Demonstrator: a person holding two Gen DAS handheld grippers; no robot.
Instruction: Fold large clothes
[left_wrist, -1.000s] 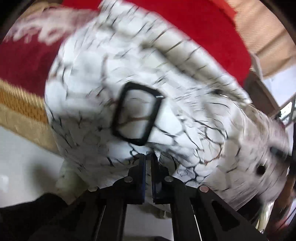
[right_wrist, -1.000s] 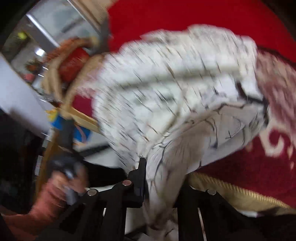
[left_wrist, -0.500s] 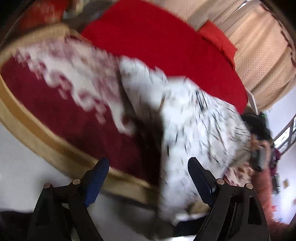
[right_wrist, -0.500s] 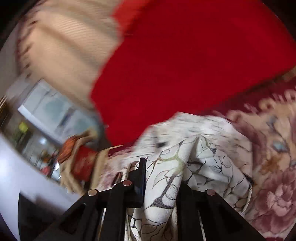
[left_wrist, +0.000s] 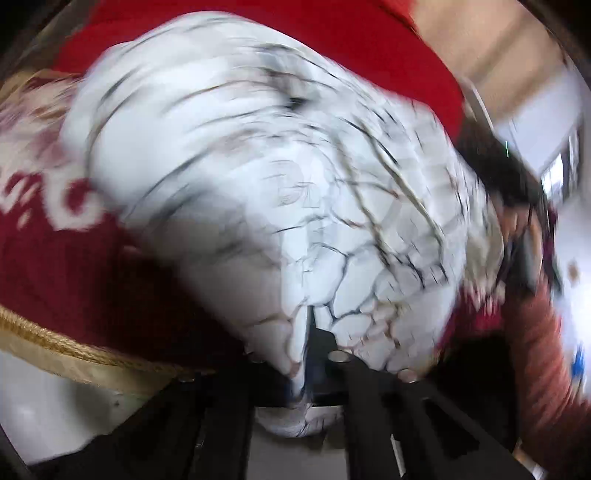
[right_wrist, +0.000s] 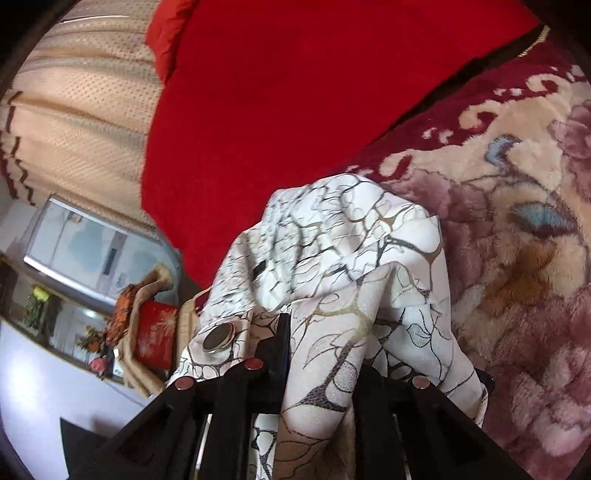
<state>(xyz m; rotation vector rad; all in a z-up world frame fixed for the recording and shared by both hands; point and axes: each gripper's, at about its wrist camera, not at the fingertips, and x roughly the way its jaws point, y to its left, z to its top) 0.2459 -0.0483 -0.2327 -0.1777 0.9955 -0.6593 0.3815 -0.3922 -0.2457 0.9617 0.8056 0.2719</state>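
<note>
Change since half a second ago: left gripper (left_wrist: 308, 332), then spread wide over the rug with nothing in it, is now closed on cloth; right gripper (right_wrist: 319, 354) has kept its pinch.
Left gripper: jaws narrow, a fold of the garment (left_wrist: 280, 192) caught between them and spilling down over both fingers.
Garment, left view: white cloth with dark branching lines, heavily blurred; it billows from the jaws up and far across most of the view.
Rug, left view: dark red patterned rug (left_wrist: 55, 266) lies to the left of and under the cloth, its gold cord edge running near left.
Right gripper: closed on a thick bunch of the garment (right_wrist: 332, 258), which drapes over the right finger and hangs down between the arms.
Button: a round dark metal-rimmed button (right_wrist: 218, 338) sits on the cloth just left of the left finger.
Red blanket: plain red blanket (right_wrist: 295, 92) lies far, behind the cloth.
Rug, right view: floral part of the rug (right_wrist: 517, 240) lies to the right, the cloth's far edge resting on it.
</note>
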